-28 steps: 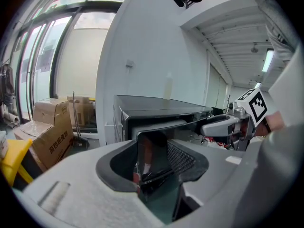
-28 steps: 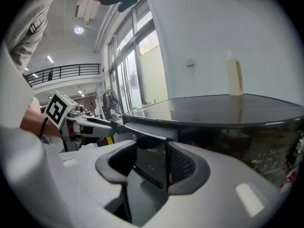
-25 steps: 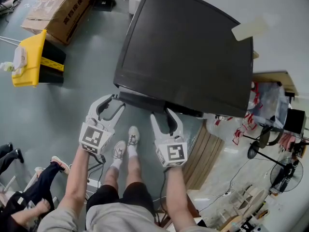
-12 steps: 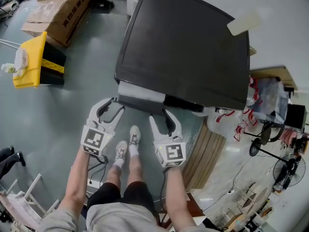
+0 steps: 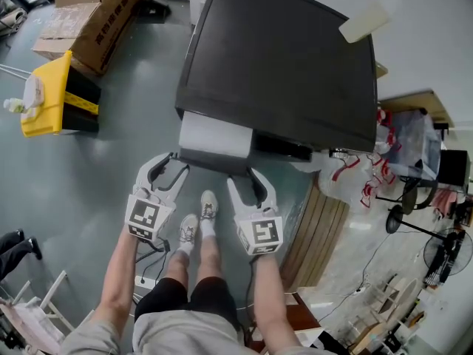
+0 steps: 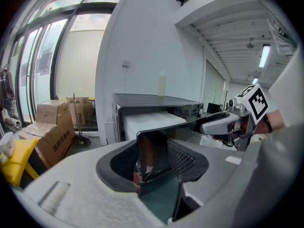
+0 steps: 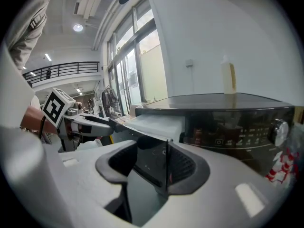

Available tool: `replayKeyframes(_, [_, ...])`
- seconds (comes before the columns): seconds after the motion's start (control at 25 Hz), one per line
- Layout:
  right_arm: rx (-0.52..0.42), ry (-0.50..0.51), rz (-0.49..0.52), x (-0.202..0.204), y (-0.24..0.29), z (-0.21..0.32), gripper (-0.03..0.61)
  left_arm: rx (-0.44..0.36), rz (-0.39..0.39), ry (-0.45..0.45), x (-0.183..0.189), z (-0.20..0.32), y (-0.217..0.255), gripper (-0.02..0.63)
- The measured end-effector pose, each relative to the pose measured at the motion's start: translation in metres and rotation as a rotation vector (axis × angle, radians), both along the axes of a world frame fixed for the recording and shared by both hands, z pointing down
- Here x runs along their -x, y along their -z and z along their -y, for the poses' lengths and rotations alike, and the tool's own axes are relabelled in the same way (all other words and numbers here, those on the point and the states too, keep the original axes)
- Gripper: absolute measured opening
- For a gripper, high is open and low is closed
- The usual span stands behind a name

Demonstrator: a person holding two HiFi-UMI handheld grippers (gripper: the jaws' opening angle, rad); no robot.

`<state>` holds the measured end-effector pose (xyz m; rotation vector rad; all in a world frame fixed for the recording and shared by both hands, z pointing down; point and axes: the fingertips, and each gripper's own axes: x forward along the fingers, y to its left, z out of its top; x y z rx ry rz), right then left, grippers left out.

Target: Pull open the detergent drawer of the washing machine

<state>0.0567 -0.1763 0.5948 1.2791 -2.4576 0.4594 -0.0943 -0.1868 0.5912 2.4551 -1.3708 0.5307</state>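
Black-topped washing machine (image 5: 281, 65) stands on a grey floor (image 5: 96, 183). Its detergent drawer (image 5: 214, 135) projects part-way from the near face, at the head view's left, with its white interior exposed. The left gripper (image 5: 174, 158) clamps the left end of the drawer's dark front panel, its jaws held wide apart by it. The right gripper (image 5: 247, 174) clamps the right end likewise.
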Motion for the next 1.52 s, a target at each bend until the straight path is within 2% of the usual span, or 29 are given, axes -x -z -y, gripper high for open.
replayKeyframes(1.52, [-0.016, -0.017, -0.013, 0.005, 0.005, -0.14, 0.202, 0.015, 0.0, -0.024, 0.005, -0.138, 0.003, 0.196])
